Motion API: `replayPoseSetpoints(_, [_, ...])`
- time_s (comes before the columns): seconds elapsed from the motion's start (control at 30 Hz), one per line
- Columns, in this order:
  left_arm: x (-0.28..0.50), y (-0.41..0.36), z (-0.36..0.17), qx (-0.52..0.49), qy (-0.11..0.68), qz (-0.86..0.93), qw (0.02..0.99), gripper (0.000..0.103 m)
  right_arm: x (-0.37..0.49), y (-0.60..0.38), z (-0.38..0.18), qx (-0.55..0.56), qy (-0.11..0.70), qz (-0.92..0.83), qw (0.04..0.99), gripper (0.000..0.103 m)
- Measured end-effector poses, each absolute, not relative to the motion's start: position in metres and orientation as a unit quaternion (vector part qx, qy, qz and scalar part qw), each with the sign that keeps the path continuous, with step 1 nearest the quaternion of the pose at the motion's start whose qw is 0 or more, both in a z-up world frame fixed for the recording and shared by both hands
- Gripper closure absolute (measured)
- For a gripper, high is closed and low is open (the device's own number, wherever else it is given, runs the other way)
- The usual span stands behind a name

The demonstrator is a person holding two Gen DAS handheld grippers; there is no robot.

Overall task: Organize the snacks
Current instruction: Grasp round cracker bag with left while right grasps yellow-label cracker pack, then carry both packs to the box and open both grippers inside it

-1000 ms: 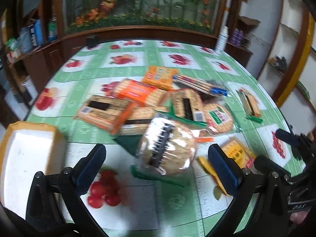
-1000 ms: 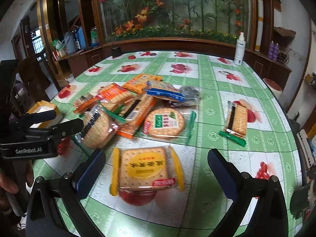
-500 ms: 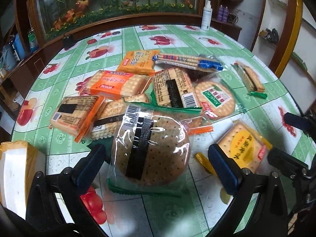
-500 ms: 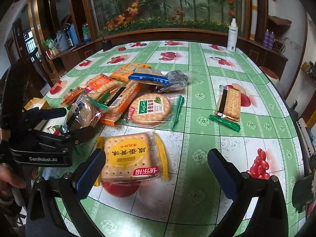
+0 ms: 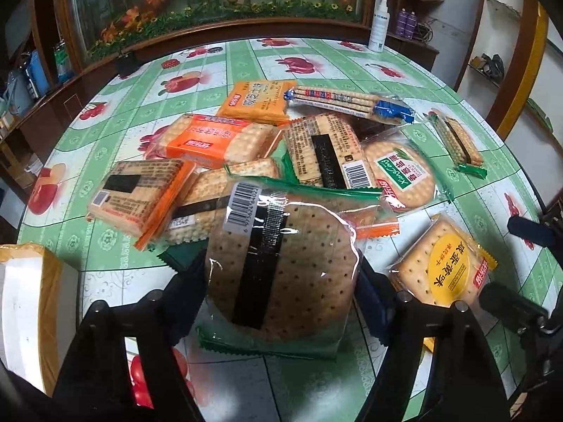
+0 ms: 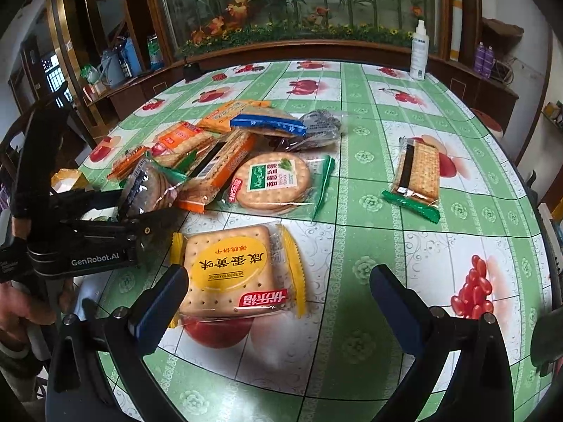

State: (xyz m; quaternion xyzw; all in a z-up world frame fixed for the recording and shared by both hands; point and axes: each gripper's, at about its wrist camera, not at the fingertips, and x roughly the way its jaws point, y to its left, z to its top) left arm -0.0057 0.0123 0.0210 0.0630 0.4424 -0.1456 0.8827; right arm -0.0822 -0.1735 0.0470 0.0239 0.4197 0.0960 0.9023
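Round crackers [image 5: 281, 267] in crinkly clear film sit clamped between our left gripper [image 5: 281, 281] pads, while our right gripper [image 6: 278, 299] hovers spread wide over the square yellow pack [image 6: 235, 270].

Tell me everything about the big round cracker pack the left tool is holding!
The round cracker pack is clear crinkly plastic with green crimped ends, showing brown dotted crackers. A black seam strip and a white barcode label run down it, so its back faces the camera. The left tool squeezes its sides. Its far edge overlaps the snack pile.
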Motion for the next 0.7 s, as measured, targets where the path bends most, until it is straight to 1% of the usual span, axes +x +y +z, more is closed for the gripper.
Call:
replayPoseSetpoints(0.13, [-0.014,0.025,0.030,0.049,0.435,-0.136,0.889,0.026,-0.079,-0.163,0.043,0.011,0.433,0.108,0.895,0.001])
replayPoseSetpoints(0.27, [-0.023,0.044,0.039,0.023,0.430,-0.124,0.894,0.026,-0.072,-0.145,0.040,-0.030,0.445,0.118,0.887,0.001])
replayPoseSetpoints(0.43, [-0.034,0.054,0.048,0.021,0.424,-0.121,0.897,0.026,-0.064,-0.120,0.031,-0.090,0.460,0.139,0.873,0.001])
replayPoseSetpoints(0.7, [-0.039,0.059,0.047,0.011,0.432,-0.123,0.893,0.026,-0.052,-0.131,0.026,-0.043,0.470,0.156,0.868,0.001])
